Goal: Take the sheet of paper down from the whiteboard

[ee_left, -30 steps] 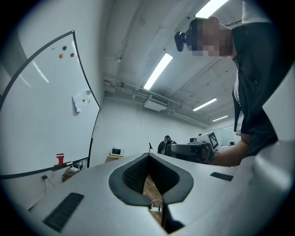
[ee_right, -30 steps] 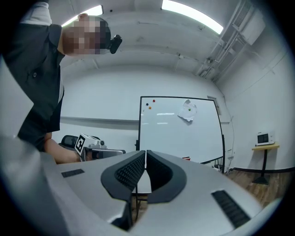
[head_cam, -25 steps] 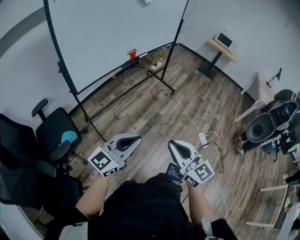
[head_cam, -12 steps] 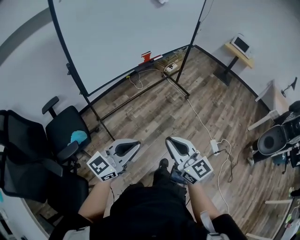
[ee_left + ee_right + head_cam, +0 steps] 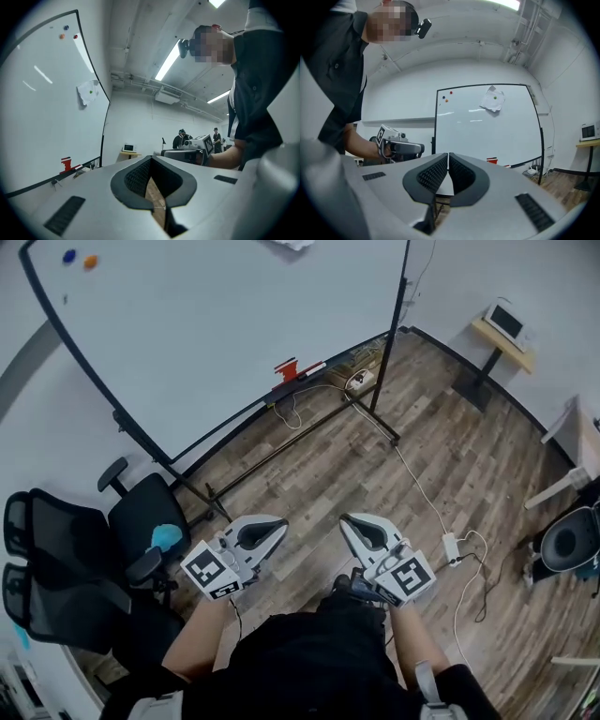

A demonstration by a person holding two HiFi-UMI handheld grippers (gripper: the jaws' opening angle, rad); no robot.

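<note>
A crumpled white sheet of paper (image 5: 289, 244) hangs high on the whiteboard (image 5: 234, 324), cut off by the top edge of the head view. It shows whole in the left gripper view (image 5: 88, 92) and the right gripper view (image 5: 493, 101). My left gripper (image 5: 272, 523) and right gripper (image 5: 349, 521) are held level side by side in front of the person's body, well short of the board. Both are shut with nothing between the jaws. The left gripper (image 5: 150, 159) faces along the board; the right gripper (image 5: 448, 155) faces it.
Two small magnets (image 5: 79, 259) sit at the board's upper left, and a red eraser (image 5: 286, 368) on its tray. The stand's legs (image 5: 375, 418) and a cable with a power brick (image 5: 451, 545) lie on the wooden floor. Black office chairs (image 5: 141, 517) stand left.
Both grippers and the person have moved forward toward the whiteboard, which now fills more of the head view; the magnets have come into sight. Both jaws stayed shut.
</note>
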